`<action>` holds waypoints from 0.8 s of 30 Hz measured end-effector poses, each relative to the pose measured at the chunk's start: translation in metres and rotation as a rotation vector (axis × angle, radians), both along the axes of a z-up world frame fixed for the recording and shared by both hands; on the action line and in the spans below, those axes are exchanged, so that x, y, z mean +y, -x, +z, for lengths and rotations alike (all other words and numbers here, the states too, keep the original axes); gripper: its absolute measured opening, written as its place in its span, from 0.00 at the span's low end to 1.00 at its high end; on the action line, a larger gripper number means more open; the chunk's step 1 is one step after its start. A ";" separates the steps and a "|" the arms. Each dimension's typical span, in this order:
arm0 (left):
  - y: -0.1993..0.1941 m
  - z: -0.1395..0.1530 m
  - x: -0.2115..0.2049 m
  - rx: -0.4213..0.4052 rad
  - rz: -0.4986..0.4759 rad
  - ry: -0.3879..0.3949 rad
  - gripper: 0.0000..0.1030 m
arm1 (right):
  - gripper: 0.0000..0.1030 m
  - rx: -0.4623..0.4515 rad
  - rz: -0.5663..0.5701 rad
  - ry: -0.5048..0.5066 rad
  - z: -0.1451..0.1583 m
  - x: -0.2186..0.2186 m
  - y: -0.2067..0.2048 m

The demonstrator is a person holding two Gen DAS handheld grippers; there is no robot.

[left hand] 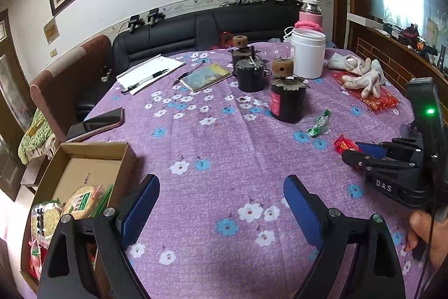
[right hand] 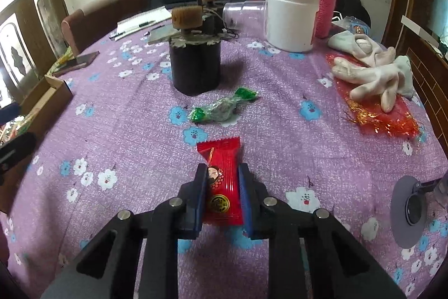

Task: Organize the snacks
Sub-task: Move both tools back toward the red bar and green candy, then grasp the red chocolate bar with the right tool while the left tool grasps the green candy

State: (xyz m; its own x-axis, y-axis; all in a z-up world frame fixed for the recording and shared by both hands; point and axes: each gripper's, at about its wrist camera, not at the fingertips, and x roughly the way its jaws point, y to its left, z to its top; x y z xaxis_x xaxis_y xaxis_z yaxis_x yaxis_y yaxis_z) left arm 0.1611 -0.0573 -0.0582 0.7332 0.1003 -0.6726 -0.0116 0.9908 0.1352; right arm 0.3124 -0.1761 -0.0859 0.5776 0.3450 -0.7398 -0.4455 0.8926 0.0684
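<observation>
My right claw (right hand: 221, 187) pinching red snack packet (right hand: 222, 187), cartoon face and gold seal, flat on bench (right hand: 112, 131). One green candy (right hand: 221, 108) beyond. My left claw (left hand: 221, 203) spread, beside cardboard box (left hand: 84, 159) holding two cracker packs (left hand: 84, 201).

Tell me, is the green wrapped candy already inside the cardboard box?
No, the green candy lies on the purple tablecloth, well apart from the cardboard box.

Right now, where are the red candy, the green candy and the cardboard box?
red candy (right hand: 222, 184): right wrist view, wrapper's middle between the fingers.
green candy (right hand: 221, 108): right wrist view, wrapper's middle.
cardboard box (left hand: 92, 149): left wrist view, far rim.
</observation>
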 end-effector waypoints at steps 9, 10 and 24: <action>-0.054 -0.016 -0.051 0.024 -0.128 -0.071 0.90 | 0.03 -0.015 -0.066 -0.138 0.020 -0.052 0.022; -0.063 -0.020 -0.059 0.035 -0.149 -0.064 0.90 | 0.03 -0.016 -0.073 -0.146 0.021 -0.056 0.024; -0.120 -0.058 -0.127 0.109 -0.311 -0.124 0.90 | 0.26 0.025 0.017 -0.037 0.009 -0.048 0.014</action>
State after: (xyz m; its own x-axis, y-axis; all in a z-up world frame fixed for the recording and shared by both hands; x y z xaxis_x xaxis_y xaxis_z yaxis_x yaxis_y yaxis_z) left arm 0.2813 -0.1839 -0.1163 0.6659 -0.0308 -0.7454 0.3090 0.9208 0.2380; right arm 0.2984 -0.2243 -0.0766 0.5528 0.3823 -0.7405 -0.4583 0.8816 0.1131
